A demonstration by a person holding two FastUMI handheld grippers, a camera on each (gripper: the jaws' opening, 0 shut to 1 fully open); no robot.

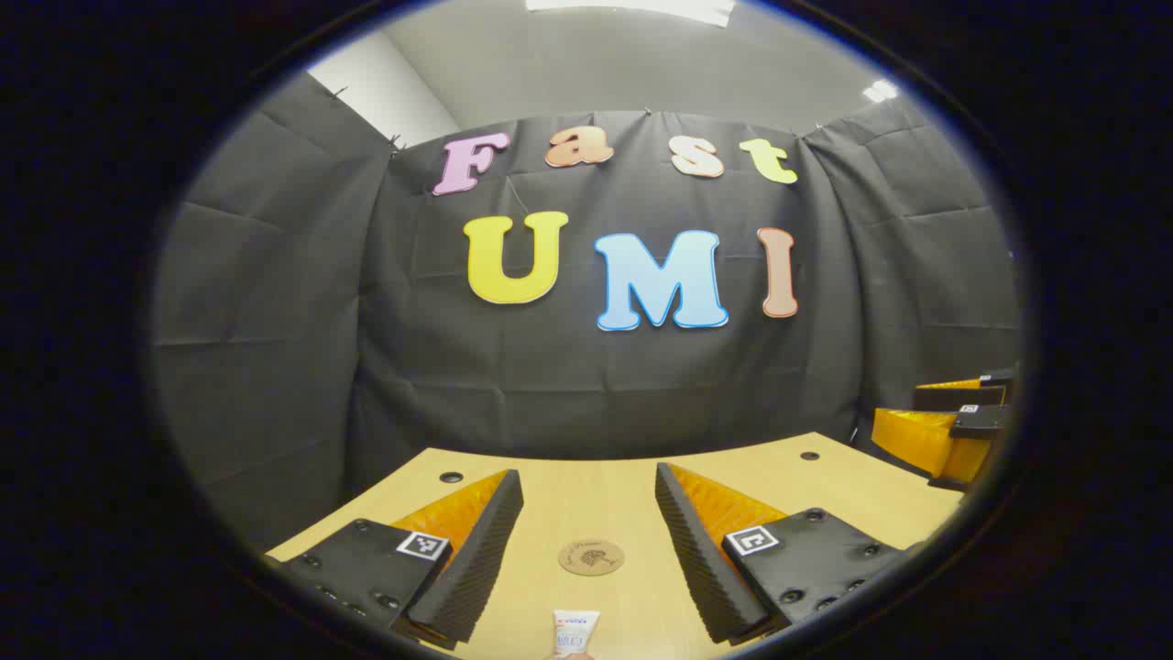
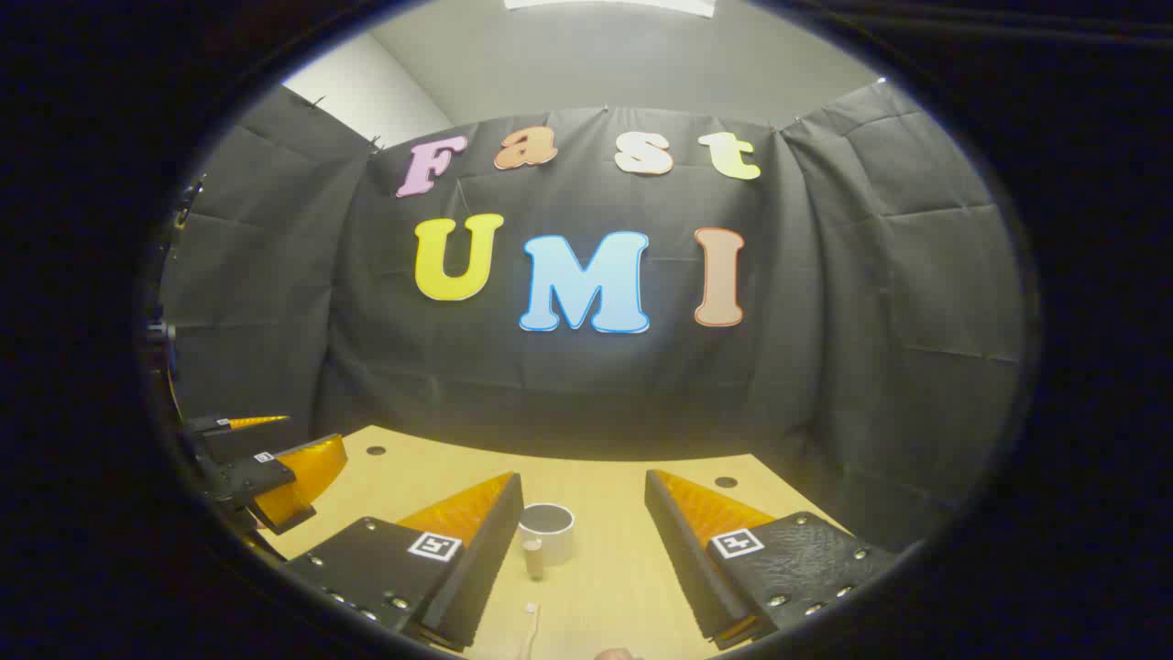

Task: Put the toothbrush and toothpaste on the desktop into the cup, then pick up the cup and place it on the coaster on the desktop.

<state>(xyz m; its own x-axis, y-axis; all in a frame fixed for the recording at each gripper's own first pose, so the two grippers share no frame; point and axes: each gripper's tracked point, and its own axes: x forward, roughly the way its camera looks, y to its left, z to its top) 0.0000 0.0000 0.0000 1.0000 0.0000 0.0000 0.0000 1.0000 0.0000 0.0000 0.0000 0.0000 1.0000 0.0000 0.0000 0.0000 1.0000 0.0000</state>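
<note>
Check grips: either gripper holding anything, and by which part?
Nothing held. Left gripper is open over the desk, coaster and toothpaste between its fingers, untouched. Right gripper is open, cup untouched.

Pale wood-grain worktop [image 1: 596,504] with dark round holes. Round brown cork coaster [image 1: 591,556] on it, darker printed motif in the middle. White toothpaste tube [image 1: 575,632] near the coaster, blue and red print. Cylindrical cup [image 2: 546,530] white, interior grey.
</note>
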